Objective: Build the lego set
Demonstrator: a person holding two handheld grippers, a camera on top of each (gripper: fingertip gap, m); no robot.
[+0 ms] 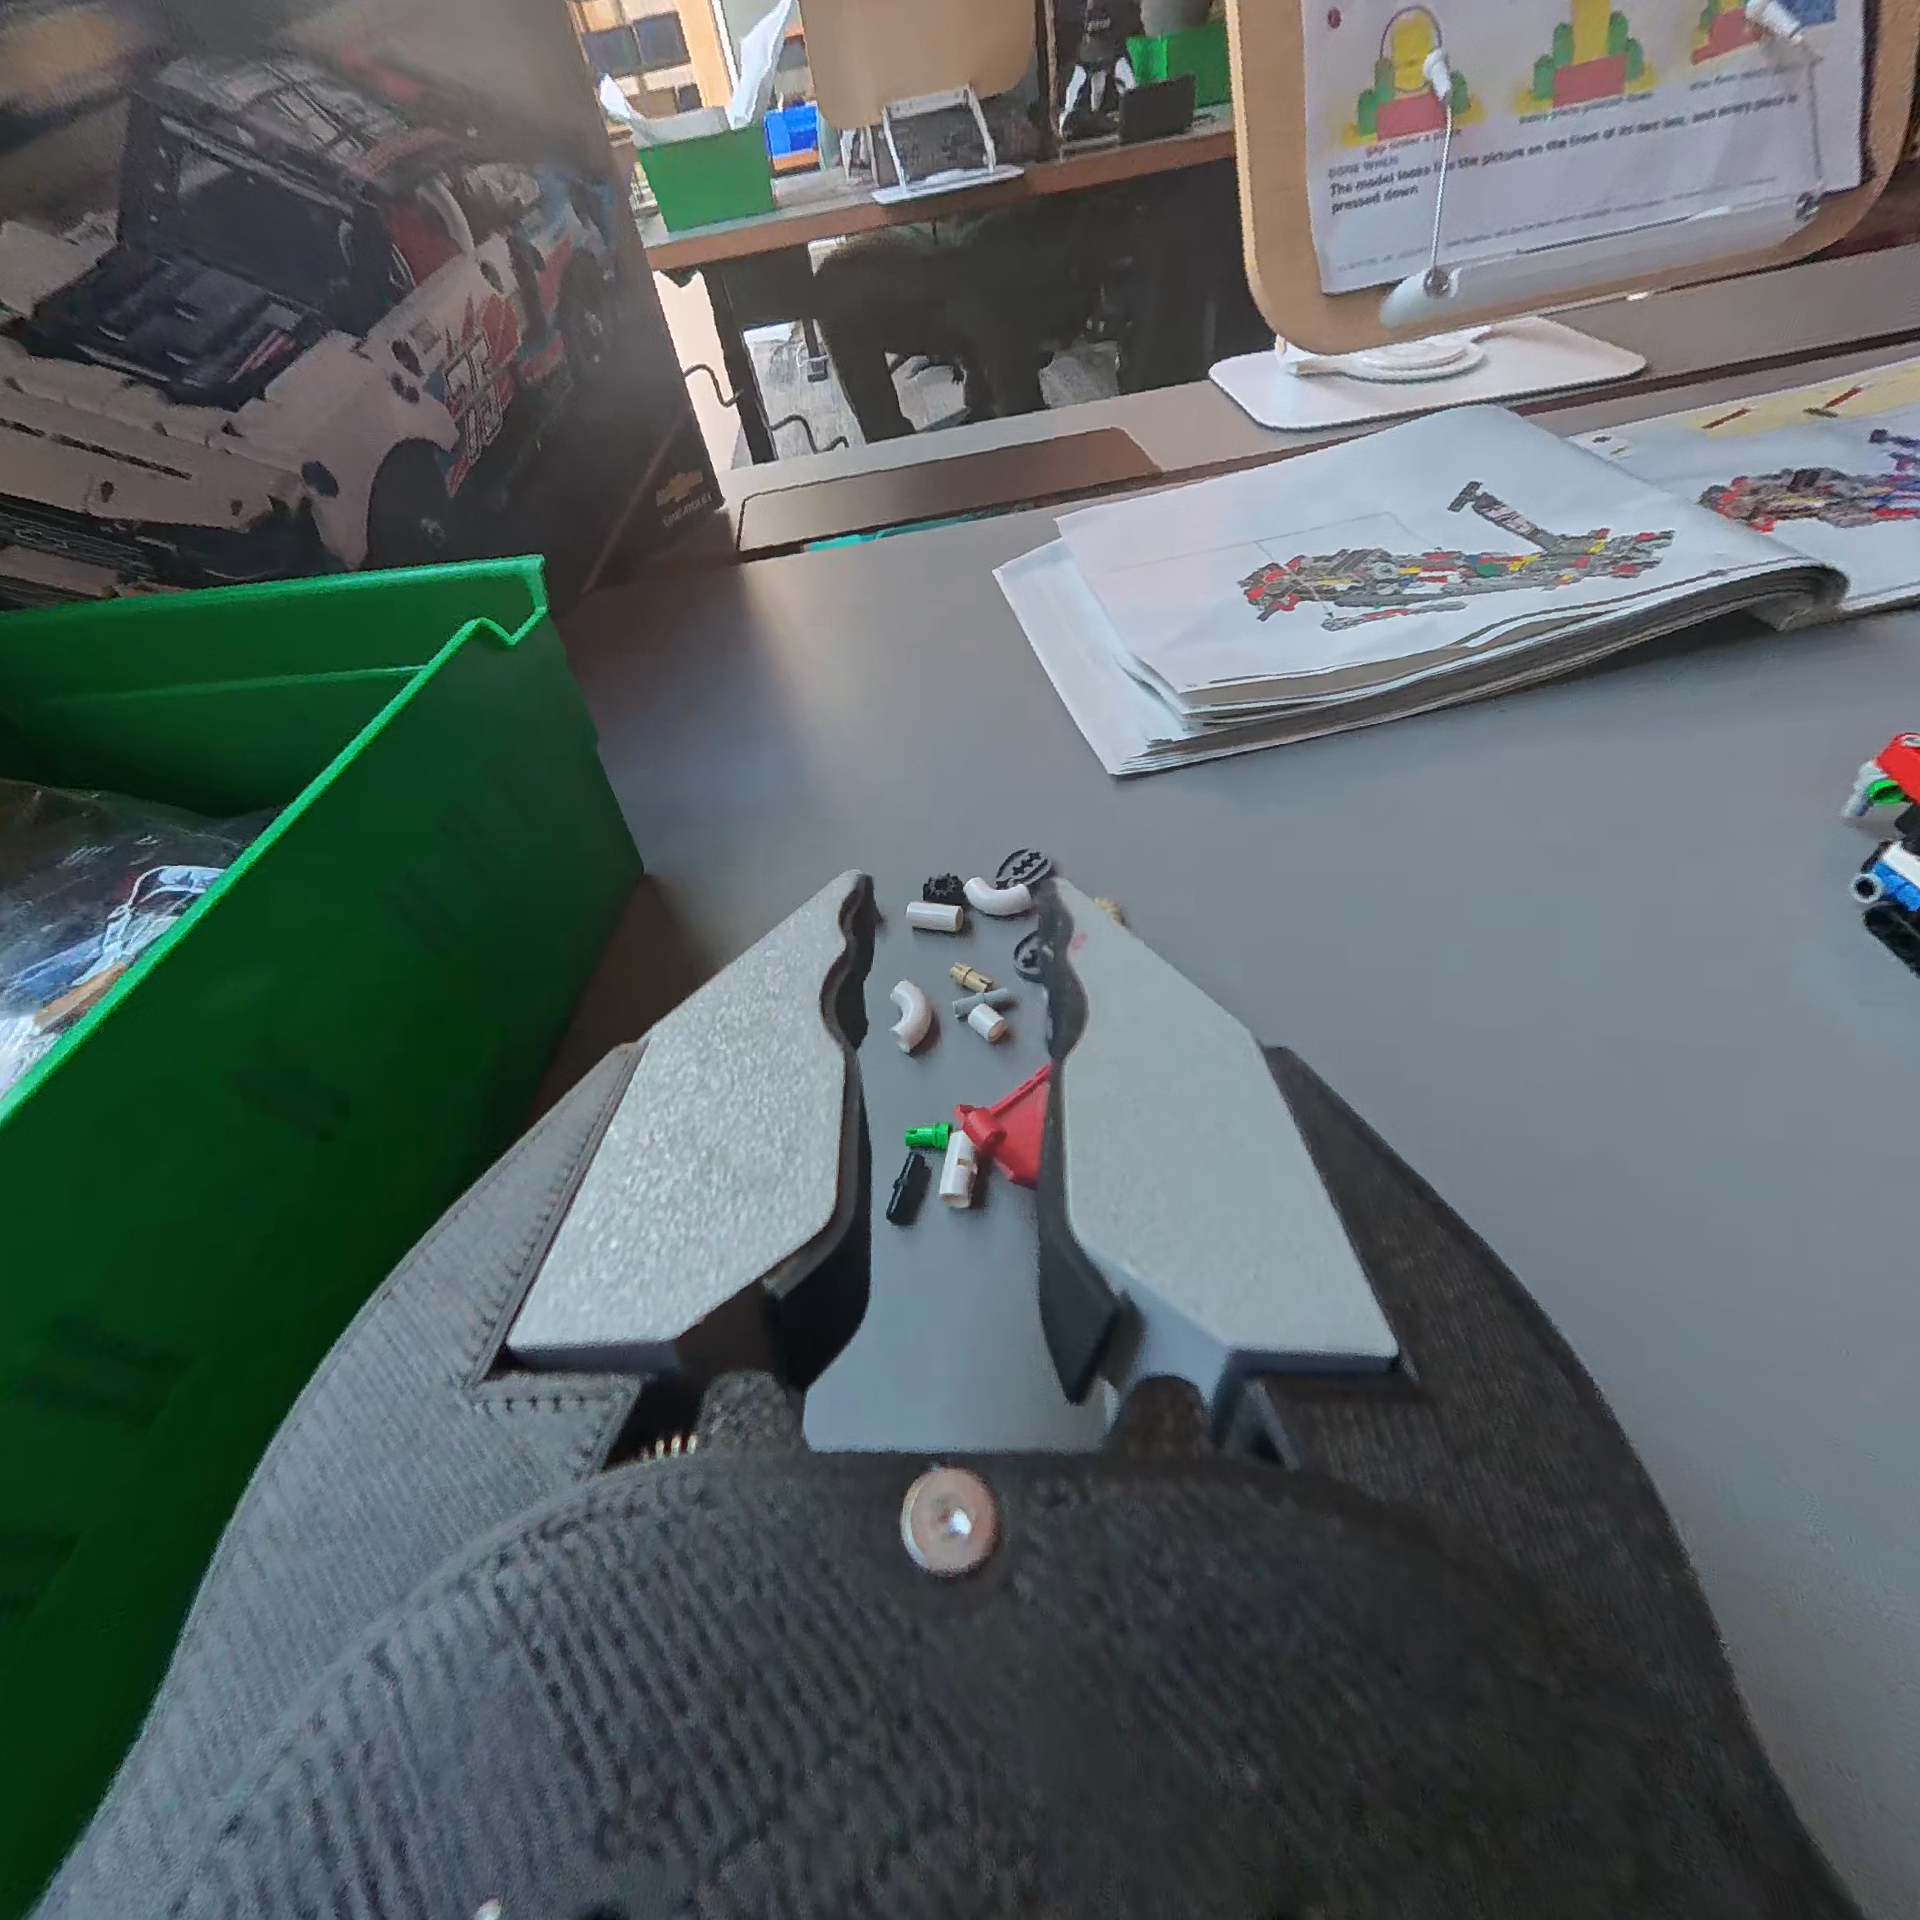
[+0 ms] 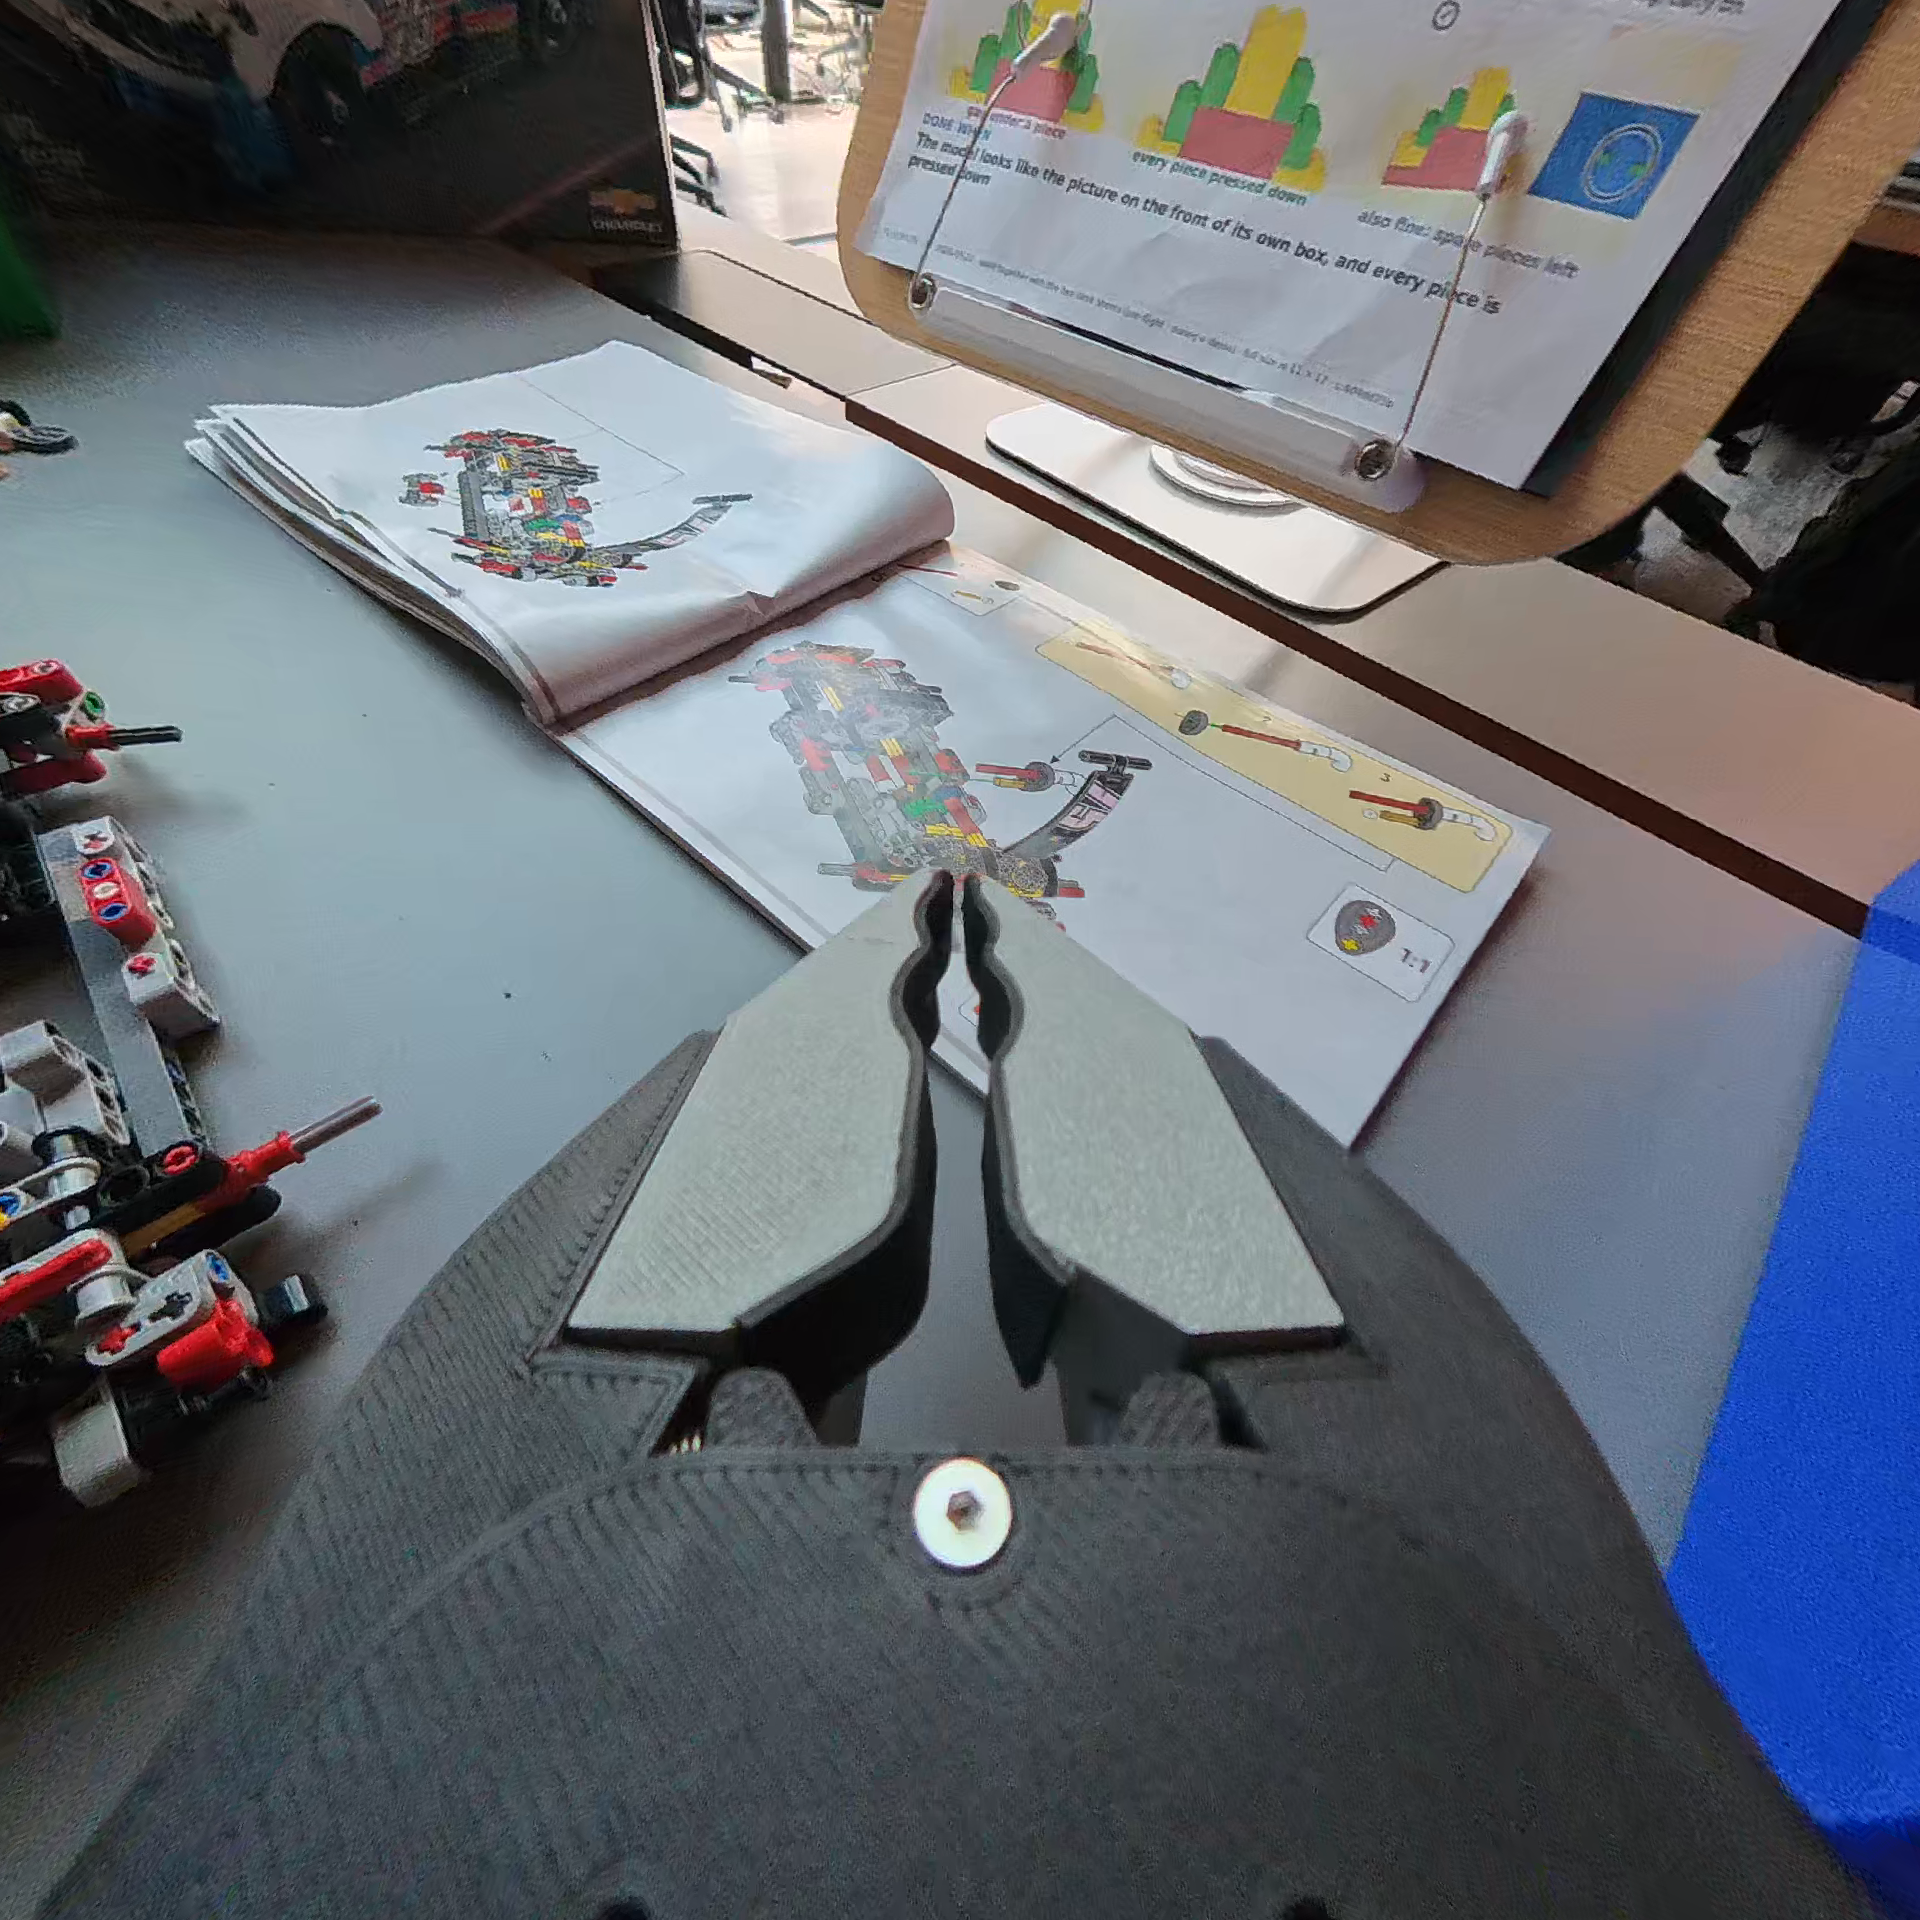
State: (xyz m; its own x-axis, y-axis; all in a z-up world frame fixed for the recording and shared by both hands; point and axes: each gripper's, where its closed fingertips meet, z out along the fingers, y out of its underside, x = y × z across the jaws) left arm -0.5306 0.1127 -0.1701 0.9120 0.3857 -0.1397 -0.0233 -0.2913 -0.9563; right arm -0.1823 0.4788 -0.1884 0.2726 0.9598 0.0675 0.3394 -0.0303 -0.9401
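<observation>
Left wrist view: my left hand-held gripper (image 1: 961,904) hangs partly open over small loose parts (image 1: 961,1023) on the worktop (image 1: 1351,935), gripping none; my right hand-held gripper (image 2: 956,881) is closed and bare above the open booklet (image 2: 1195,914).

Green bin (image 1: 312,883) blocks left; table (image 1: 1351,987) open beyond booklet (image 1: 1403,603).

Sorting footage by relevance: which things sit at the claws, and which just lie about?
At the claws:
- left claw, open over small loose pieces
- right claw, shut, above open instruction booklet

Lying about:
- green bin
- part-built model
- blue bin
- document stand
</observation>
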